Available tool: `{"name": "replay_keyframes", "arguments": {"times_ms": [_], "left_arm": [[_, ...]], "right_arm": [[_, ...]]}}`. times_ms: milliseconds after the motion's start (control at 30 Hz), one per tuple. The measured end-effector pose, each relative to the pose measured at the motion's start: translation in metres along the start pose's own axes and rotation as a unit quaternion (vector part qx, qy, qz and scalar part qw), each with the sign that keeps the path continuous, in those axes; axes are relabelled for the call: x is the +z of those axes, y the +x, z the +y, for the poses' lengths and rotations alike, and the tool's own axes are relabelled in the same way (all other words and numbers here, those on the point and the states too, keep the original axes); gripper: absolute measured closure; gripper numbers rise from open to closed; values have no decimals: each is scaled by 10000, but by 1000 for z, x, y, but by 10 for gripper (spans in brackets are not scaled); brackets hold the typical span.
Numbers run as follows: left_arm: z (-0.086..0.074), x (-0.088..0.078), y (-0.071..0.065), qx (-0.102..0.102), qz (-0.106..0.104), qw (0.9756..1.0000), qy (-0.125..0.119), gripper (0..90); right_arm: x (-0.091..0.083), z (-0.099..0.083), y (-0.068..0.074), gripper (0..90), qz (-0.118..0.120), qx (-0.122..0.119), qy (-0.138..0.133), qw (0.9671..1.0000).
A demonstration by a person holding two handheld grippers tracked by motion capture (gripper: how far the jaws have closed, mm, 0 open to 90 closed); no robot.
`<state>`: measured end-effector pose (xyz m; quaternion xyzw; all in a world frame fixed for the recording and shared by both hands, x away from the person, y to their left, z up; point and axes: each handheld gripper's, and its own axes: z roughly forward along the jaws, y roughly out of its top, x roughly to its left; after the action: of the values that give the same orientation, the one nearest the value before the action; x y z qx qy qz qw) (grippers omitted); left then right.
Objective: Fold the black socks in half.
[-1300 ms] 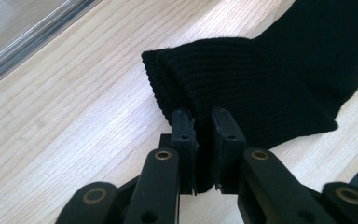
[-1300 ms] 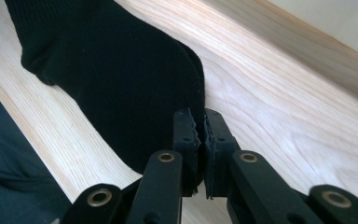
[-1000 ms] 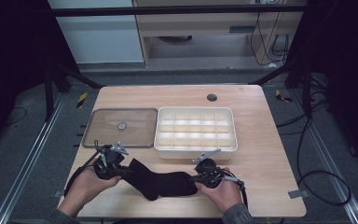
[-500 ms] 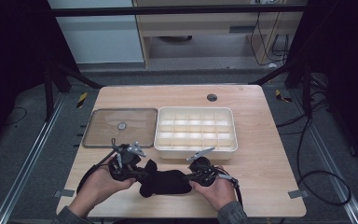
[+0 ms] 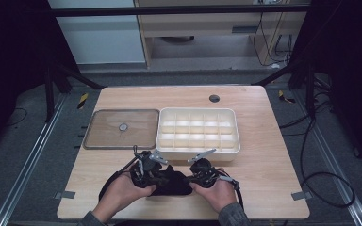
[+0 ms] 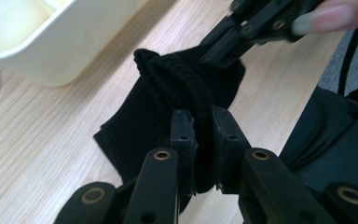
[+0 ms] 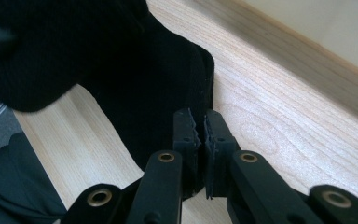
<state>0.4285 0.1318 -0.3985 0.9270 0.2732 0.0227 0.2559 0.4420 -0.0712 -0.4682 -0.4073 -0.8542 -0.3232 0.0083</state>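
Both grippers pinch the black sock (image 5: 172, 183): left gripper (image 6: 200, 140) clamps its folded cuff, right gripper (image 7: 200, 140) its thin edge, which could slip out mid-fold.

A black sock (image 5: 172, 183) is held bunched near the table's (image 5: 264, 155) near edge, gripped at its left end by the left gripper (image 5: 147, 170) and at its right end by the right gripper (image 5: 201, 173). Just beyond them, a white compartment tray (image 5: 197, 147) is seen, with a flat brown-framed lid (image 5: 118, 128) lying to its left.
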Motion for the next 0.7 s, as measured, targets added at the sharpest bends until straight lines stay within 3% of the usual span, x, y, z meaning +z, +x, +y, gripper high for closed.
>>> {"name": "replay_keyframes", "arguments": {"times_ms": [300,400,533,600,700], "left_arm": [[2,26,-5,71,-1,9999,79,802],[0,32,-5,44,-10,9999,120,802],[-2,36,-4,31,-7,9999,132,802],[-2,38,-5,23,15,9999,123,802],[-1,38,-6,0,54,10000,55,801]], "right_arm": [[5,-1,-1,845,41,60,-47,10000],[3,-3,-1,738,74,91,-48,9999],[-2,-7,-1,659,-6,57,-47,10000],[-4,-8,-1,688,-32,92,-45,9999],[-4,-9,-3,812,-3,72,-18,10000]]}}
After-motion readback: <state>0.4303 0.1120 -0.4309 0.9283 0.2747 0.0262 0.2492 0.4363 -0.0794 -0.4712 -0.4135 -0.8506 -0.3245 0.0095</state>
